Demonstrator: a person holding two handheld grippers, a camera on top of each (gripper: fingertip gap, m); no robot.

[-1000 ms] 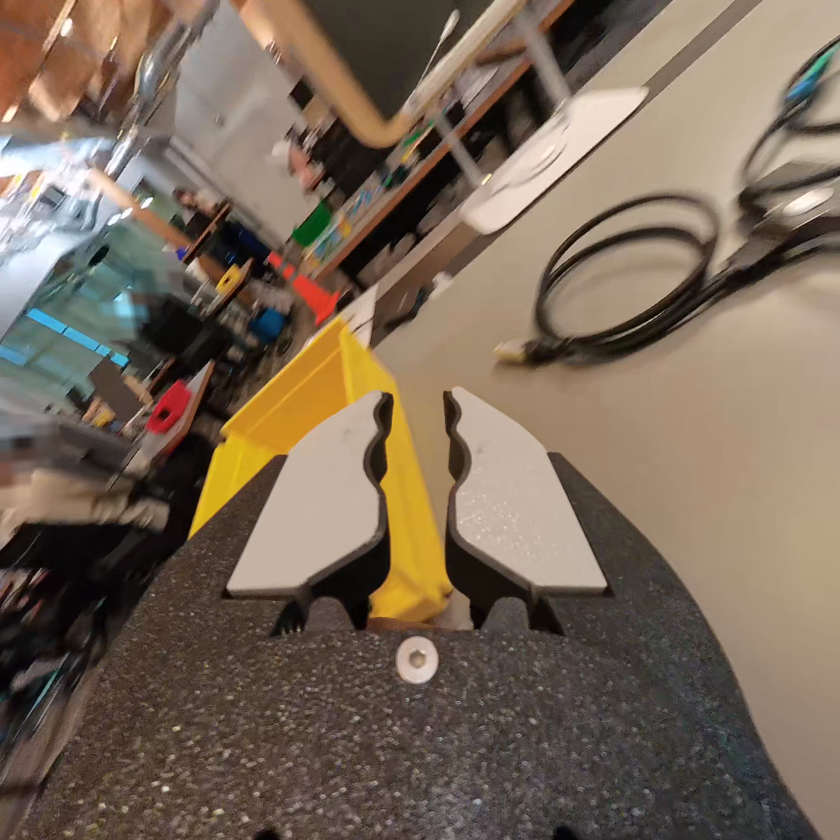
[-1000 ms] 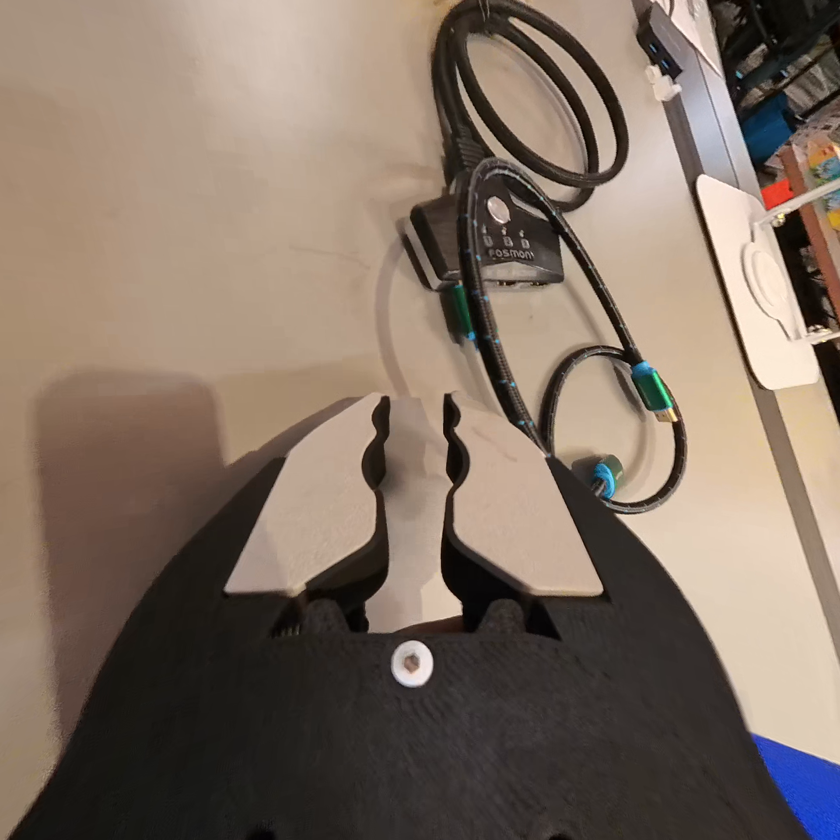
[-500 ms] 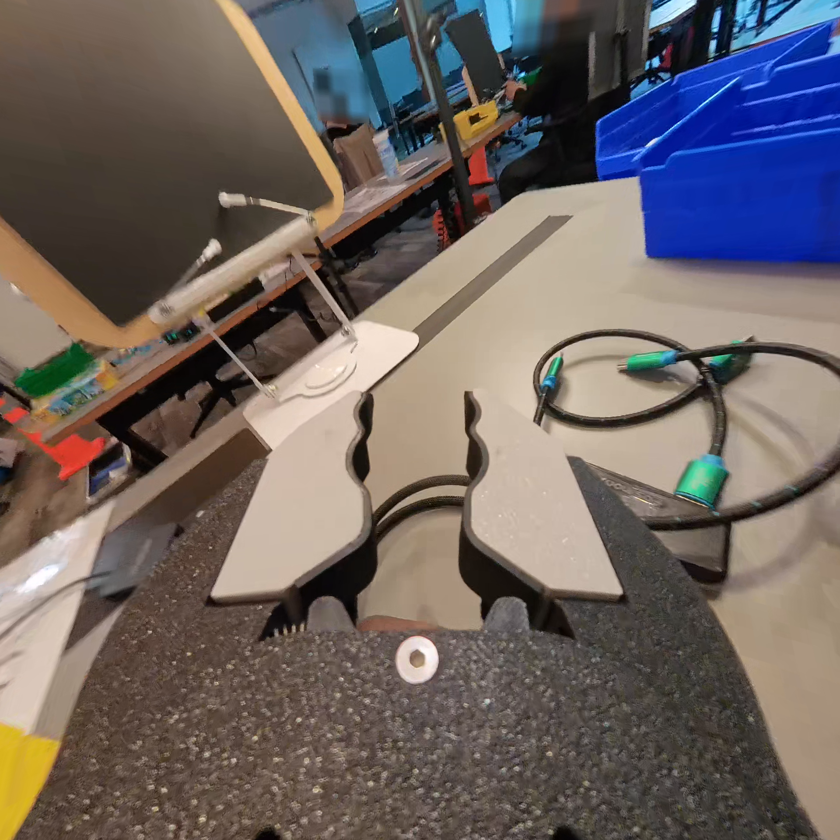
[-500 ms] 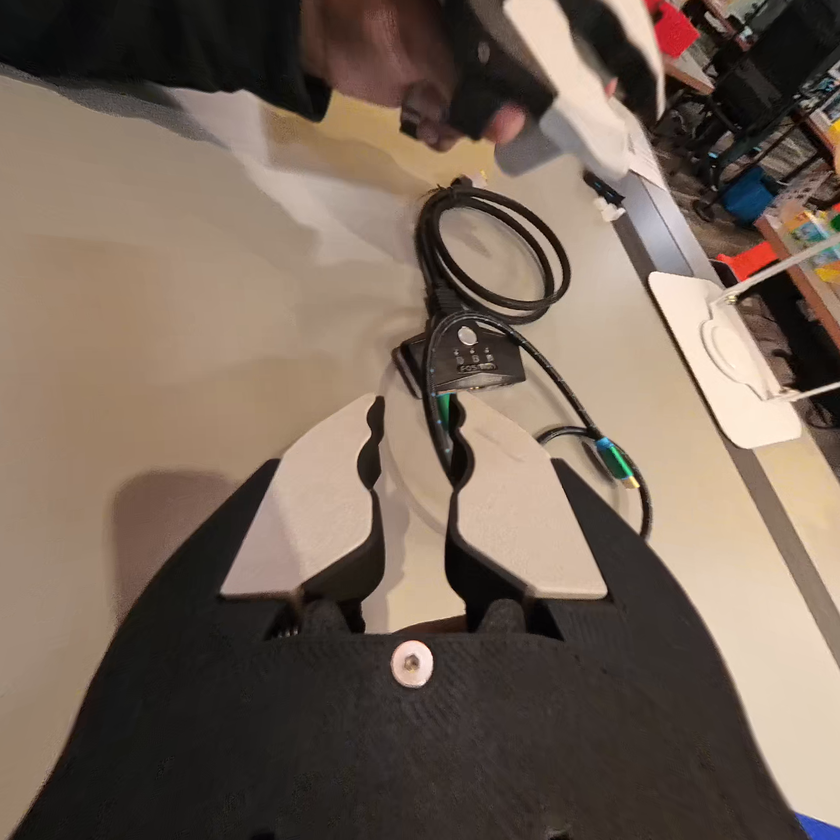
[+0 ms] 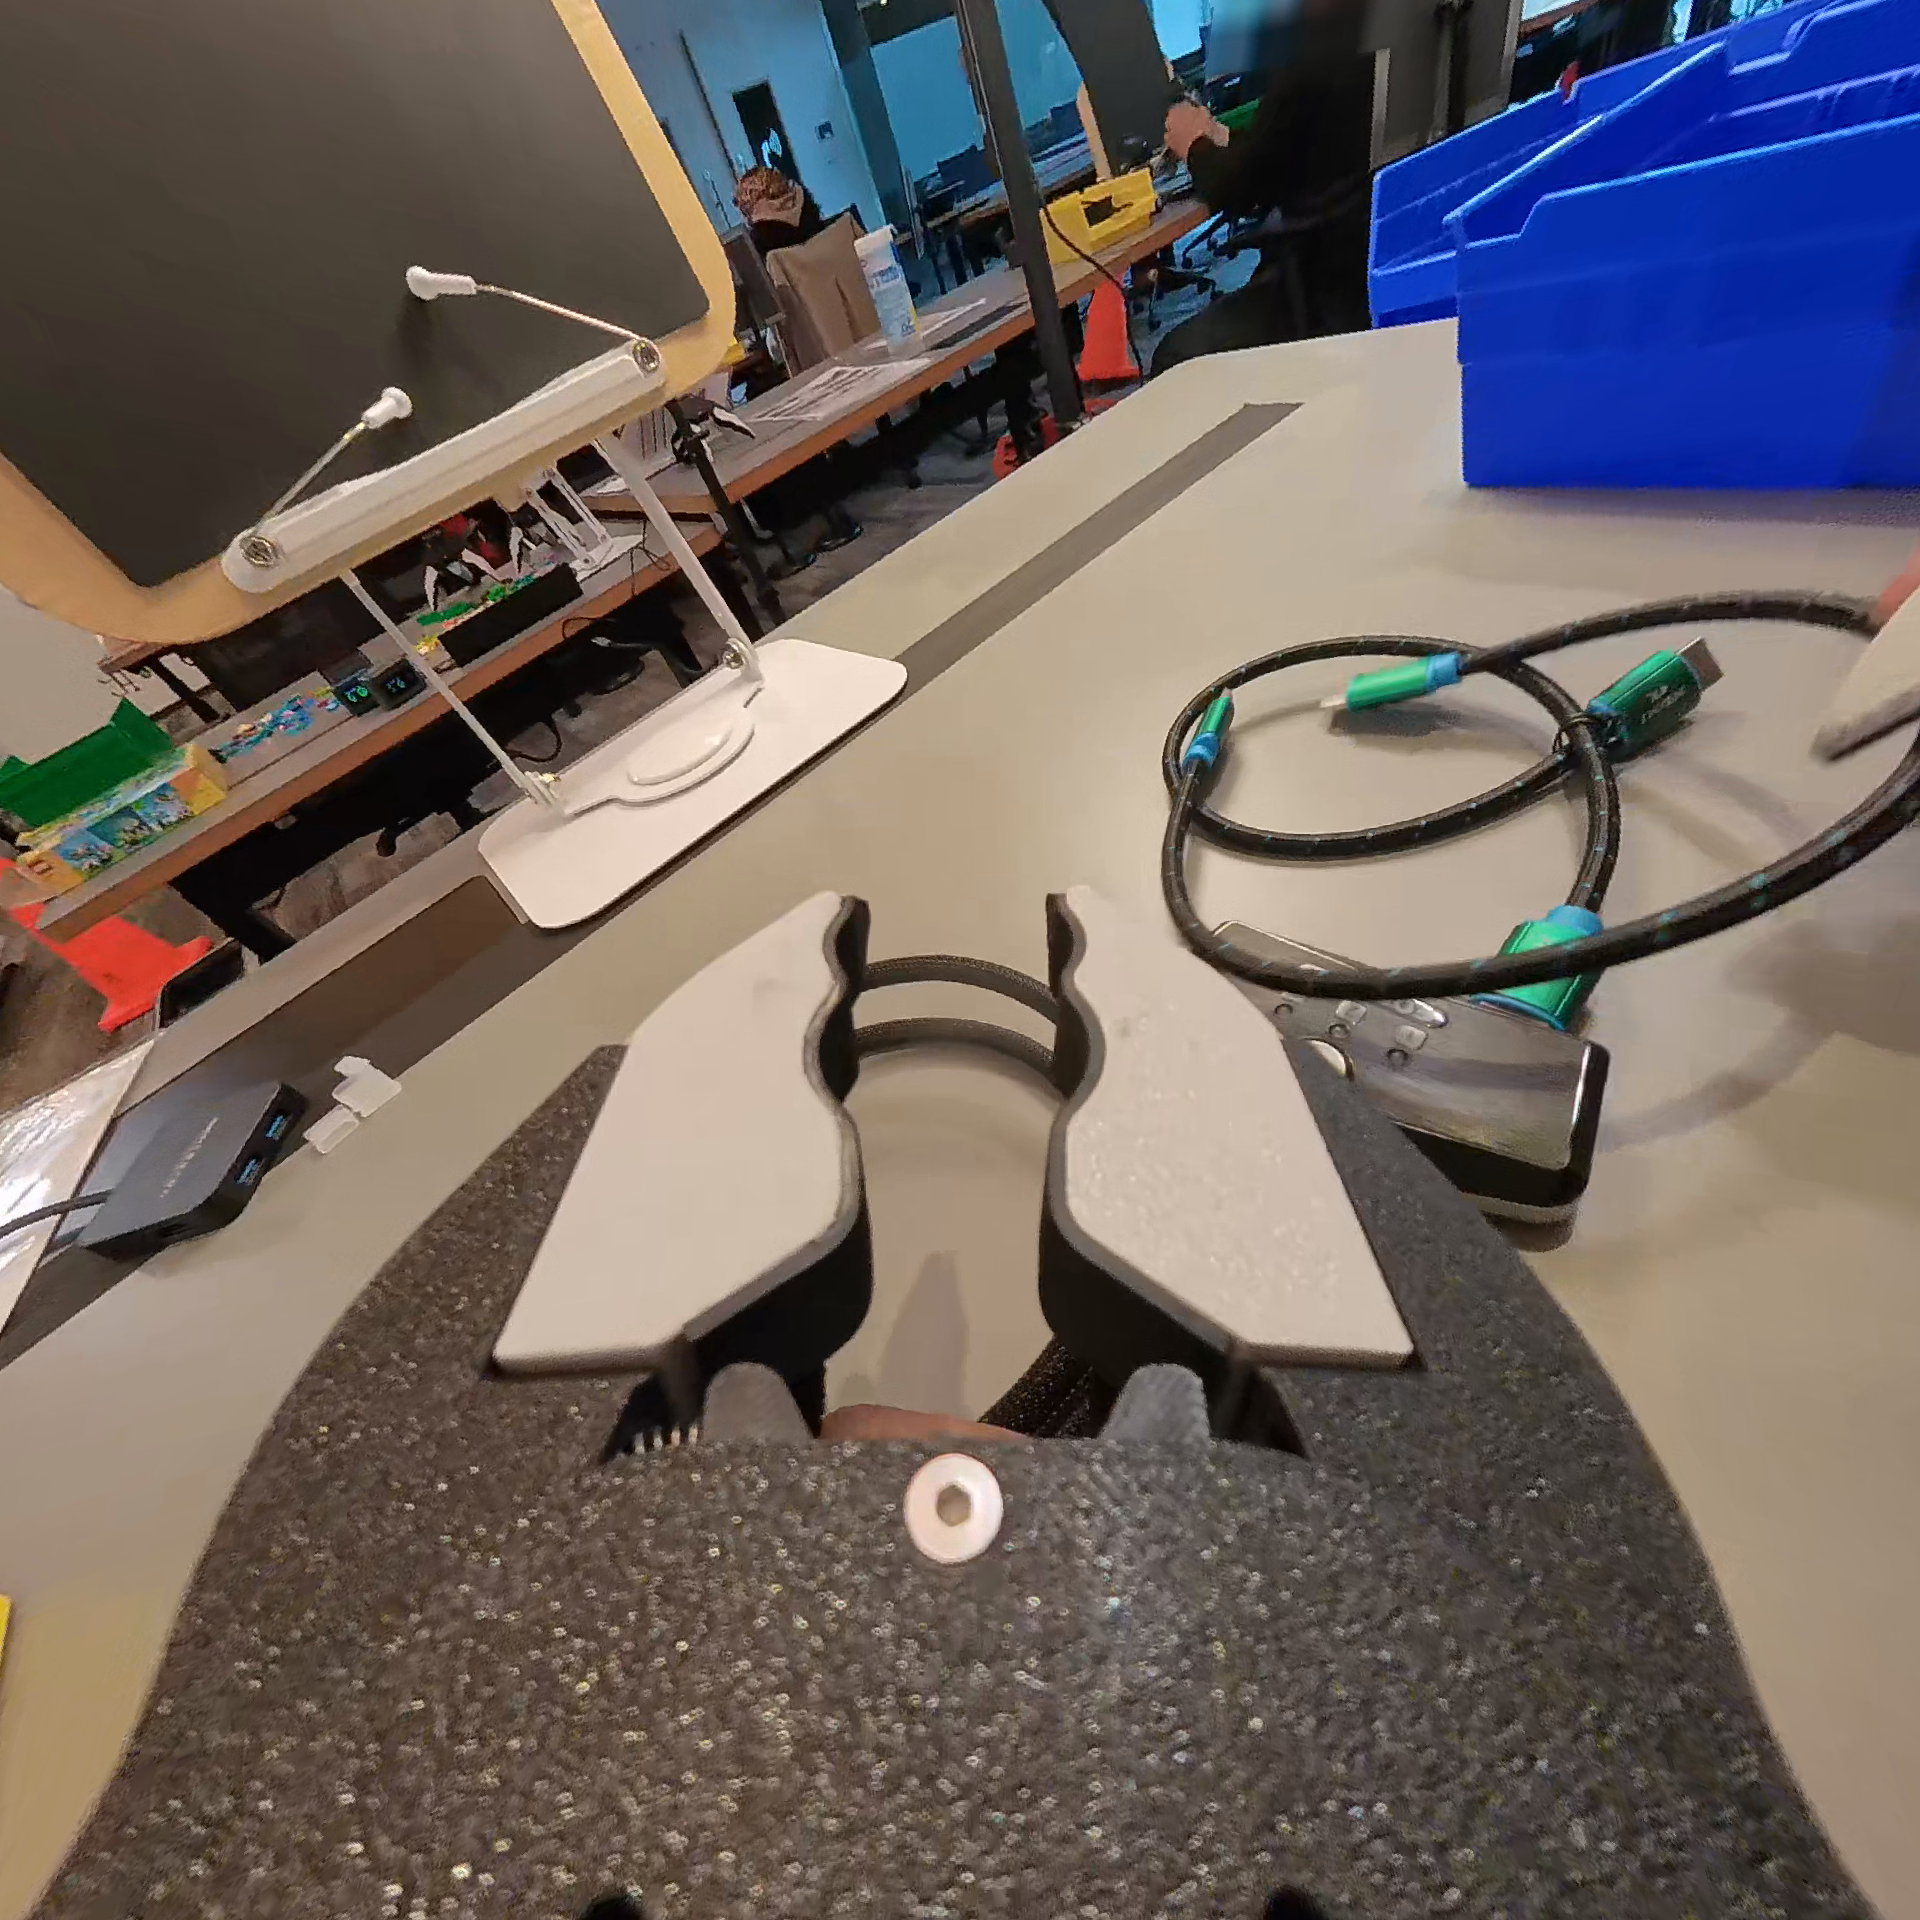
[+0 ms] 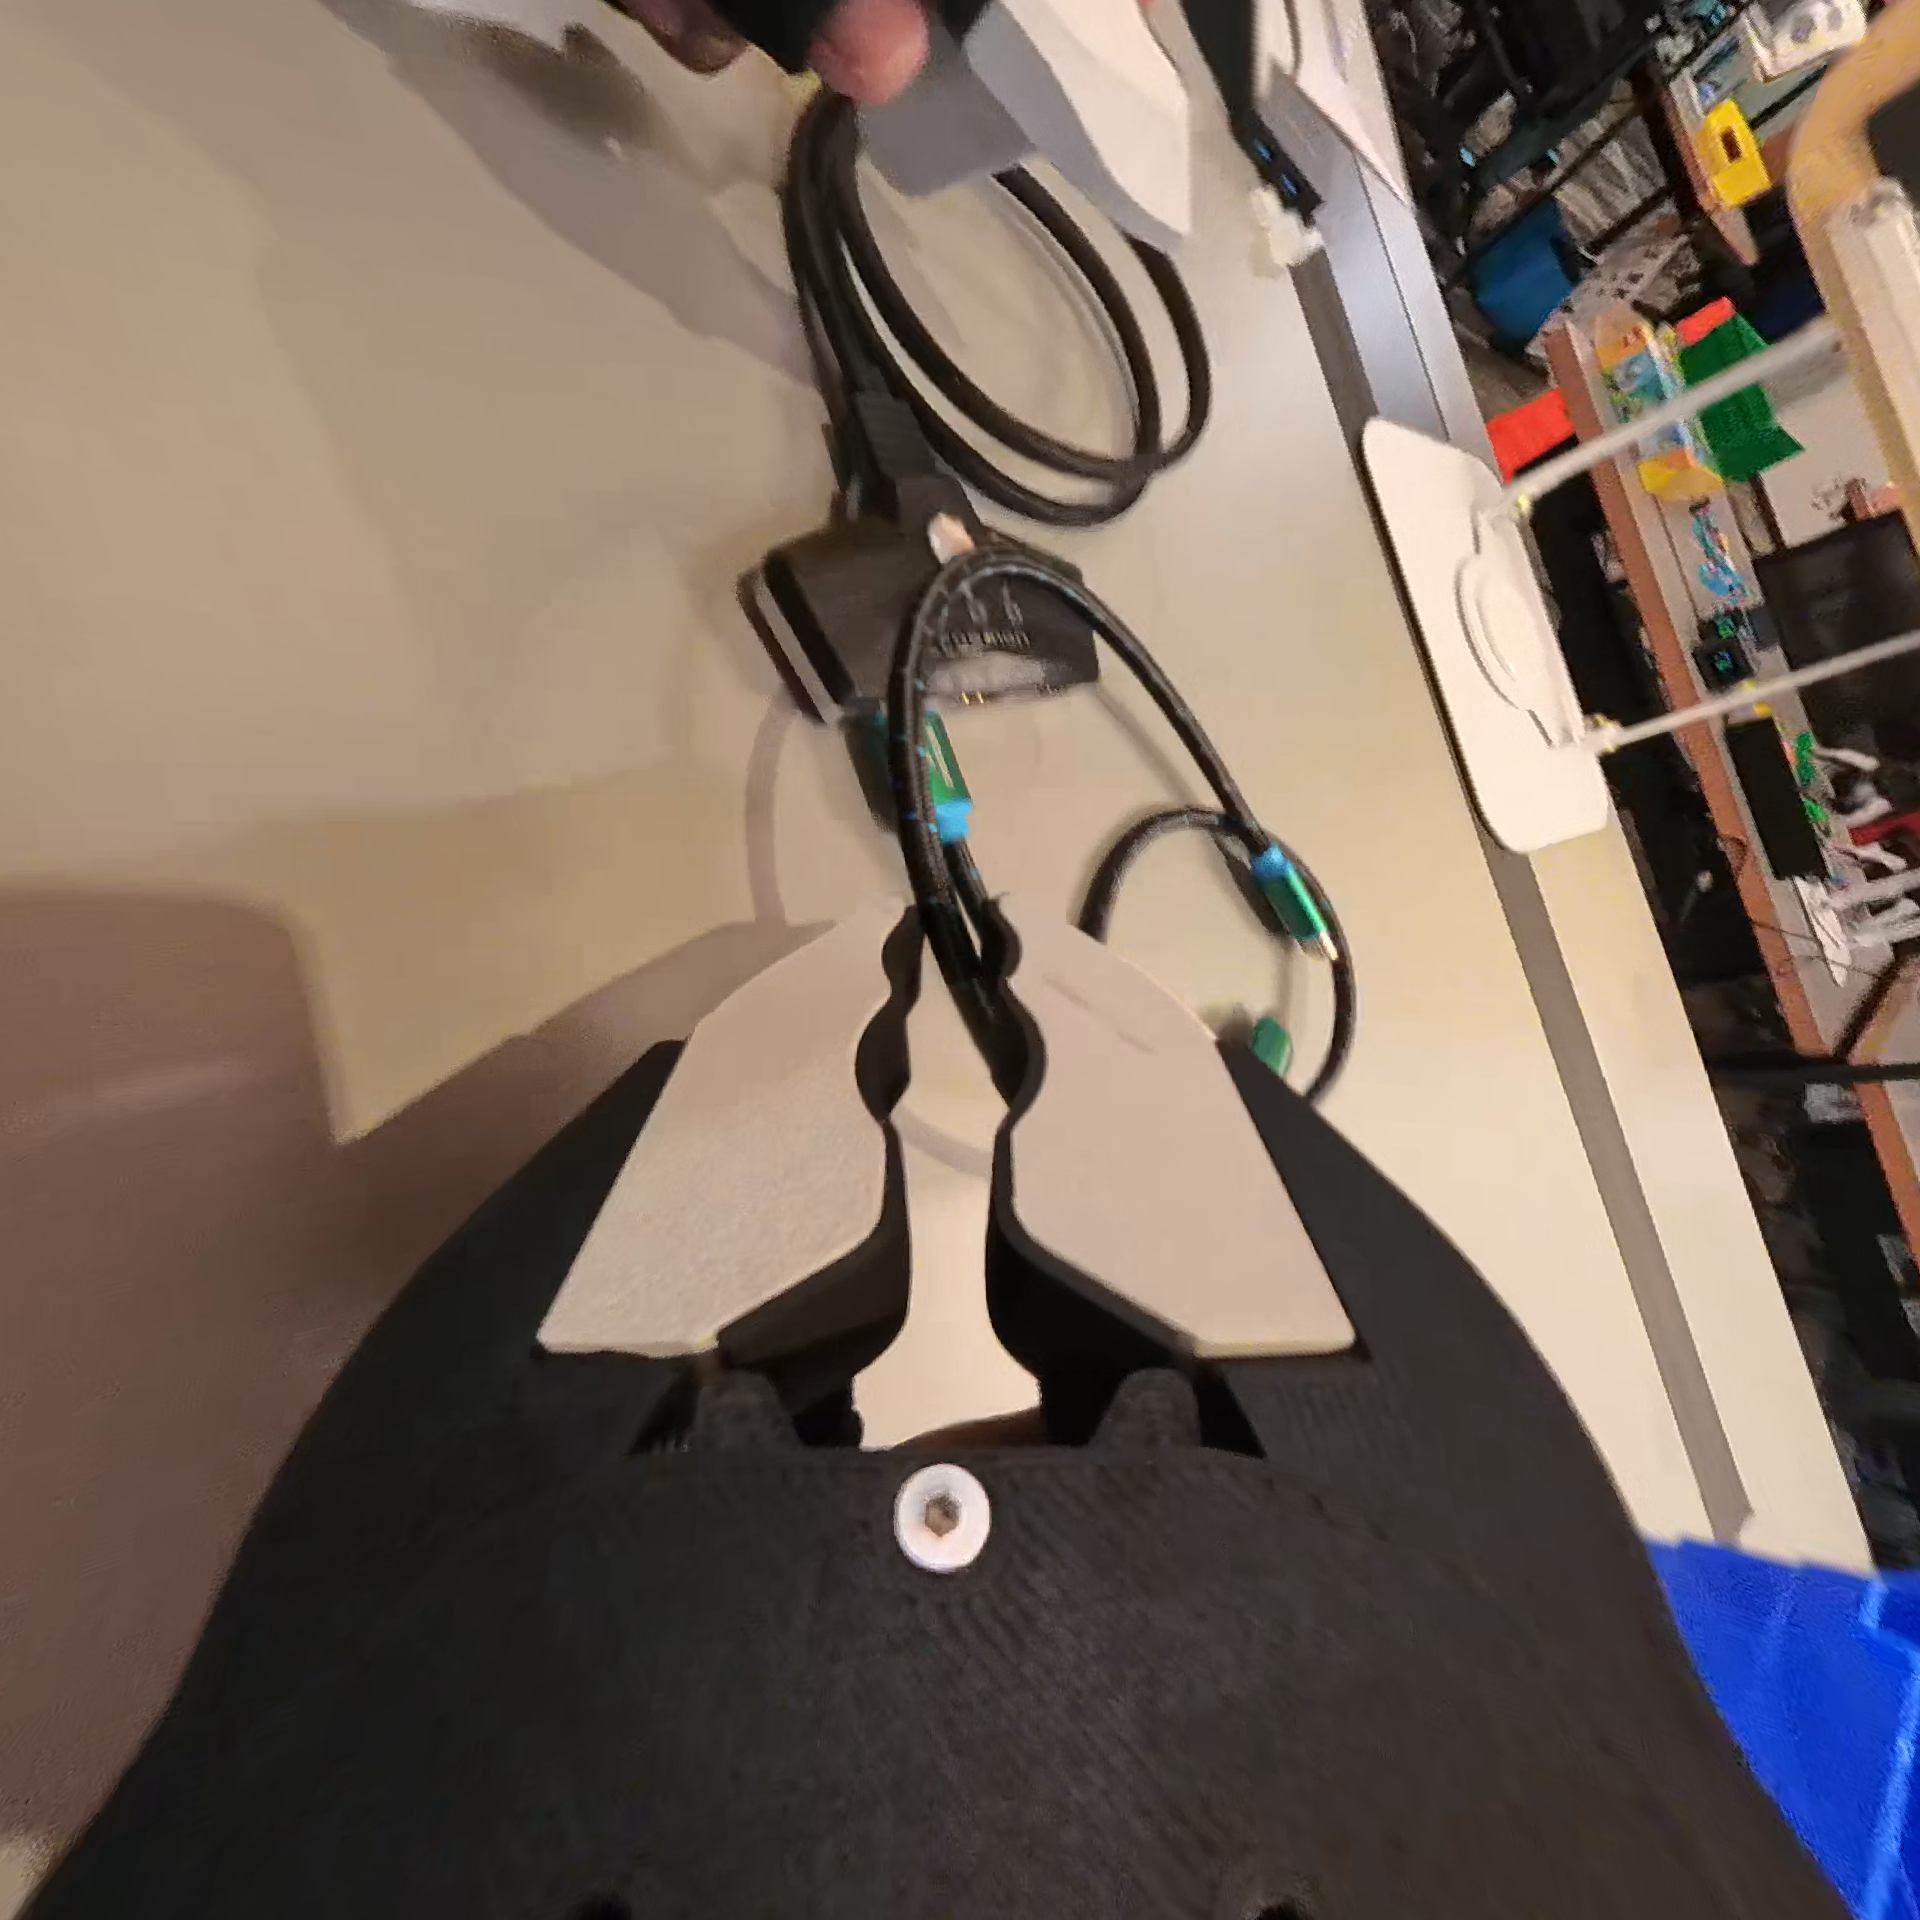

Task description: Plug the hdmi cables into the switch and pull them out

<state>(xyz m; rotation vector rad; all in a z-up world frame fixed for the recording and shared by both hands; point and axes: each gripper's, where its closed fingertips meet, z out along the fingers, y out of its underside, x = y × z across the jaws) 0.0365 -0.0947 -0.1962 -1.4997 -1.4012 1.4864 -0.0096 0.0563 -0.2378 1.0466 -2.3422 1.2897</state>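
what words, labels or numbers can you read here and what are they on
I don't copy writing out; these things bear it:
switch: small print and port marks on its top, blurred in the right wrist view.
green plug: a printed mark on its shell.
white bottle: a label, too small to read.
small displays: glowing digits, too small to read.

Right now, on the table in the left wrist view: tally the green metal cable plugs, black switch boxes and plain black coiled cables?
Green metal cable plugs: 4
Black switch box: 1
Plain black coiled cable: 1
Total: 6
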